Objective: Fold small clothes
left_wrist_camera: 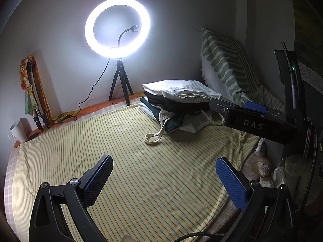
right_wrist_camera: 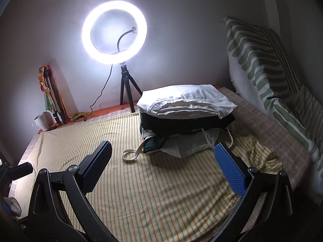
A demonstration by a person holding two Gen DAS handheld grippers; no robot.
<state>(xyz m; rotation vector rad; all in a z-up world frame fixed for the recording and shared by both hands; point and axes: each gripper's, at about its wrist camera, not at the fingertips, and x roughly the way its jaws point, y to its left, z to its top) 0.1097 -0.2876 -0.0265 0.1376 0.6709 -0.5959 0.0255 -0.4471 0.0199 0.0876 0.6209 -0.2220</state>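
Note:
A yellow striped garment [left_wrist_camera: 131, 151] lies spread flat on the bed; it also shows in the right wrist view [right_wrist_camera: 161, 181]. A stack of folded clothes [left_wrist_camera: 177, 104], white on top, dark beneath, stands at the back right, also in the right wrist view [right_wrist_camera: 185, 119]. A cream strap loop [right_wrist_camera: 131, 155] trails from the stack. My left gripper [left_wrist_camera: 163, 179] is open and empty above the striped garment. My right gripper [right_wrist_camera: 163, 169] is open and empty in front of the stack; in the left wrist view its body [left_wrist_camera: 252, 119] reaches in from the right.
A lit ring light [left_wrist_camera: 118, 27] on a small tripod [left_wrist_camera: 121, 86] stands at the back wall. A green patterned cushion [right_wrist_camera: 268, 70] leans at the right. A white mug [left_wrist_camera: 19, 130] and a folded tripod [left_wrist_camera: 34, 92] stand at the back left.

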